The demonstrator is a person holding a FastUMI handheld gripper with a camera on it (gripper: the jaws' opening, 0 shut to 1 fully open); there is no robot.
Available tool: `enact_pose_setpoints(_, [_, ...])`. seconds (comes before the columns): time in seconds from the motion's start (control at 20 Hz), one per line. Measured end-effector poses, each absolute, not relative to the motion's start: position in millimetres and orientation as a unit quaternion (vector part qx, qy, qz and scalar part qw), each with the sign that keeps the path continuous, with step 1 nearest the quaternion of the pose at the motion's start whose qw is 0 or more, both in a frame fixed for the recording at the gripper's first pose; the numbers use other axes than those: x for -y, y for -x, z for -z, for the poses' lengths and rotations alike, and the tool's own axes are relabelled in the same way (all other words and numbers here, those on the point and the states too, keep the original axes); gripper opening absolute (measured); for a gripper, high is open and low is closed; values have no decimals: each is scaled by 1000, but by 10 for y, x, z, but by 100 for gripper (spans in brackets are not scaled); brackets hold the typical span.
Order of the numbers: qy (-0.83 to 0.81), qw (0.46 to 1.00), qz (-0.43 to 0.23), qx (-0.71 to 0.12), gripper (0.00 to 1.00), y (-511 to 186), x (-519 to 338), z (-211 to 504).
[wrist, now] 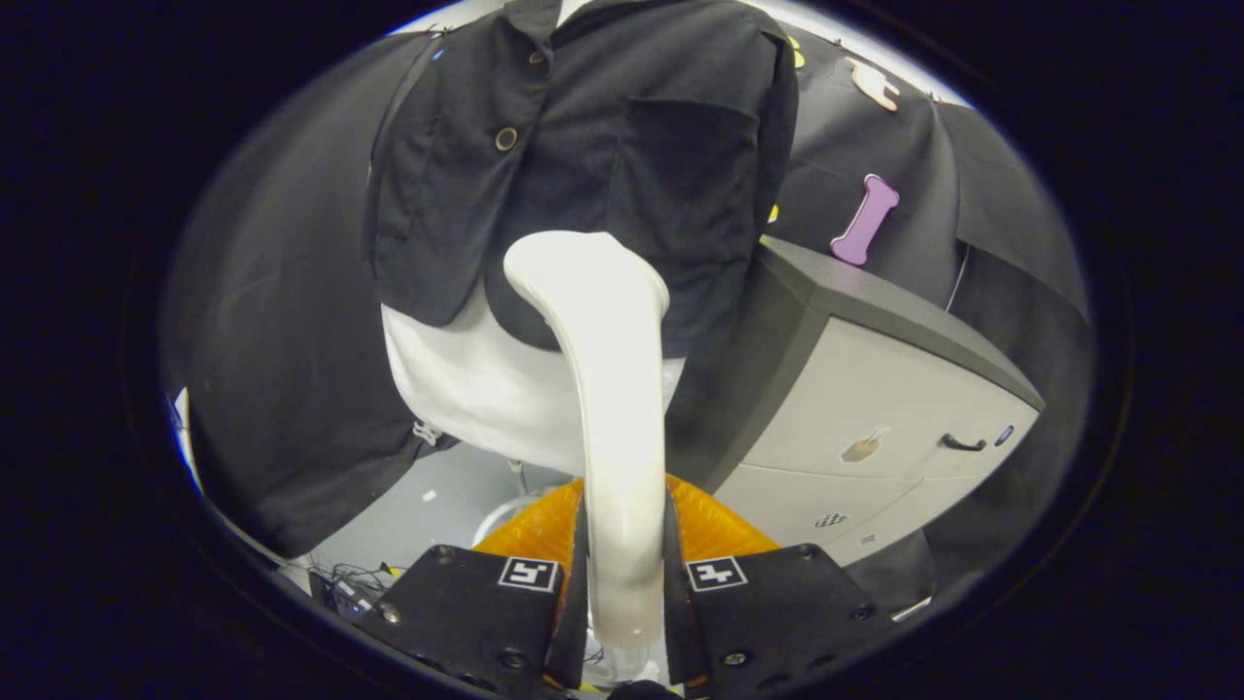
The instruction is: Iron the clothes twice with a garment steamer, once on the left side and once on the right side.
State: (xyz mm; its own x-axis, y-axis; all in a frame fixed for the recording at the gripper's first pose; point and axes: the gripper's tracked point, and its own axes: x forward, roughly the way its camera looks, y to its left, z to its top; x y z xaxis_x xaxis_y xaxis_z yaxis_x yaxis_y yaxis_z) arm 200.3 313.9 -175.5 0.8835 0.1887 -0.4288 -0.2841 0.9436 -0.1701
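While the garment steamer (pixel 607 389) stands clamped between the two fingers of the gripper (pixel 622 574), its pale handle rises from the jaws and curves forward, so that its head lies against the lower front of the black jacket (pixel 622 126); both fingers press on the handle from either side, so the tongs are closed upon it. That jacket hangs on a white dress form (pixel 466 379) just beyond the fingers, with a round button (pixel 505 138) on the placket and a patch pocket (pixel 690 156) on the panel beside it; the steamer's head sits near the hem, about at the middle of the front, below the button and beside the pocket's panel. Judging from this, a pass is in hand or about to start from the bottom, though I cannot tell which of the two sides it belongs to, nor whether steam is coming out. The next move calls for drawing the head along one panel with light, even contact, keeping clear of the button, then doing the same on the other panel. Close beside the form stands a grey cabinet (pixel 875 389) with a dark top and a small black handle (pixel 962 444); it leaves little room on that side for the stroke.
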Motion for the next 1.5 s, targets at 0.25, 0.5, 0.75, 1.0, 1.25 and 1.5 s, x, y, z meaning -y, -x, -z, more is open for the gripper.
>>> enact_pose_setpoints(0.25, [77, 976, -130, -157, 35, -1892, -3110, 1005])
enact_pose_setpoints(0.5, [51, 983, -145, -101, 35, -1717, -3189, 144])
enact_pose_setpoints(0.75, [26, 985, -166, -47, 35, -1592, -3436, -660])
enact_pose_setpoints(1.0, [10, 984, -179, 4, 35, -1504, -3787, -1361])
enact_pose_setpoints(1.25, [-4, 979, -196, 45, 35, -1421, -4222, -1960])
enact_pose_setpoints(1.5, [-5, 976, -204, 77, 34, -1392, -4664, -2442])
